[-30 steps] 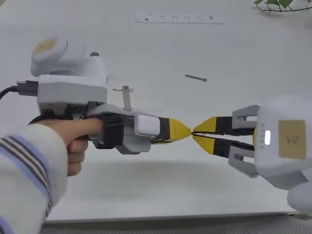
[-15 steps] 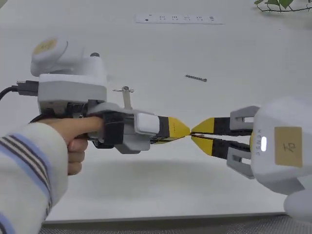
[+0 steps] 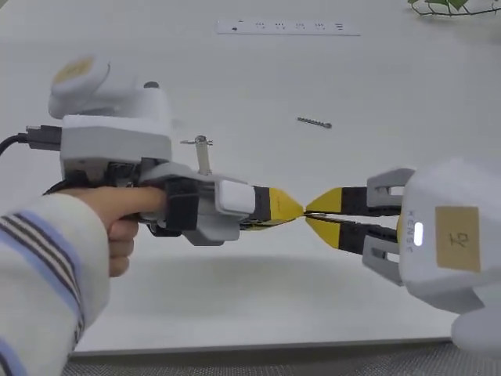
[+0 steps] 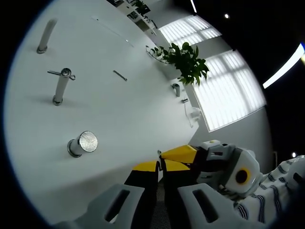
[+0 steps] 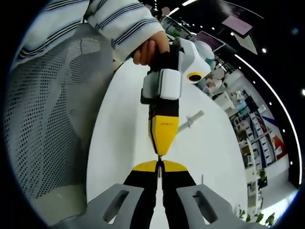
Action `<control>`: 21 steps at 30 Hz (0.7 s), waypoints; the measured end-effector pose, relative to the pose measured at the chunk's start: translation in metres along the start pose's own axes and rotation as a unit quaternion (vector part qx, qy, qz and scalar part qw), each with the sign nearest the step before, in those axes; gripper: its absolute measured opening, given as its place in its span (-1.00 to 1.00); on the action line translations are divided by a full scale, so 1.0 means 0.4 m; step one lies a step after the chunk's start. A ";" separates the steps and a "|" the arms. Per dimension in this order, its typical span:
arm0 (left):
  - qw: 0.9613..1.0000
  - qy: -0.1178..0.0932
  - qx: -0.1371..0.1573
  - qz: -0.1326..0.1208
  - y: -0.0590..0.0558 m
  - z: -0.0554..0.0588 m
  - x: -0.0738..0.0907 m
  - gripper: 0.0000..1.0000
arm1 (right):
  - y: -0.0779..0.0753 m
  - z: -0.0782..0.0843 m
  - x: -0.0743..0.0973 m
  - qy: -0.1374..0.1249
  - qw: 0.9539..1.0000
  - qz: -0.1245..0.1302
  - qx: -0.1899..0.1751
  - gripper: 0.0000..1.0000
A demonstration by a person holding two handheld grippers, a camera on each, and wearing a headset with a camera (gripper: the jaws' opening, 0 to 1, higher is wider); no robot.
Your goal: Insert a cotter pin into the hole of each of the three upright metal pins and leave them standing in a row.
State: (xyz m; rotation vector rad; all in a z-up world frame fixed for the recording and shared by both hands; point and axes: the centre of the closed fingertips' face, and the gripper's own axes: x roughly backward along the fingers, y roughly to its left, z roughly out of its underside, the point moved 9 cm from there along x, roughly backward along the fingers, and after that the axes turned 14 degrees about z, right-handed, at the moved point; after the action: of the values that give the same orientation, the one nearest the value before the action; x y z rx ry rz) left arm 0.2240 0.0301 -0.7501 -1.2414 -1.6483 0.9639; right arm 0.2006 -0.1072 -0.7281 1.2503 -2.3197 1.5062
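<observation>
L gripper (image 3: 294,210) and R gripper (image 3: 313,215) meet tip to tip above table (image 3: 376,86). Both have jaws pressed together; anything pinched is too thin to tell. Upright metal pin (image 3: 204,160), slim and silvery w/ fitted cotter pin (image 3: 196,142) through its top, stands at 10 o'clock from my tips. Loose cotter pin (image 3: 315,123) lies flat at 12.

Three metal pins (image 4: 46,36) (image 4: 61,88) (image 4: 82,144) are counted at the frame's left. Two cotter pins (image 4: 53,72) (image 4: 120,75) are made out, and one power strip (image 3: 288,29).
</observation>
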 end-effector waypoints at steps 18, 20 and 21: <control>1.000 -0.009 -0.005 0.002 -0.001 0.000 0.007 -0.98 | -0.003 -0.001 0.001 -0.009 1.000 0.004 -0.005 -0.93; 1.000 -0.013 -0.004 0.004 -0.002 0.000 0.009 -0.98 | -0.006 -0.001 0.001 -0.012 1.000 0.004 -0.011 -0.93; 1.000 -0.013 -0.005 0.005 -0.003 -0.001 0.009 -0.98 | -0.006 -0.002 0.001 -0.013 1.000 0.004 -0.012 -0.92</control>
State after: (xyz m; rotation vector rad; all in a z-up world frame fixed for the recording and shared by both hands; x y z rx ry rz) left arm 0.2234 0.0333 -0.7482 -1.2491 -1.6709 0.9837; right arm 0.2018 -0.1074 -0.7257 1.2630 -2.3554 1.4682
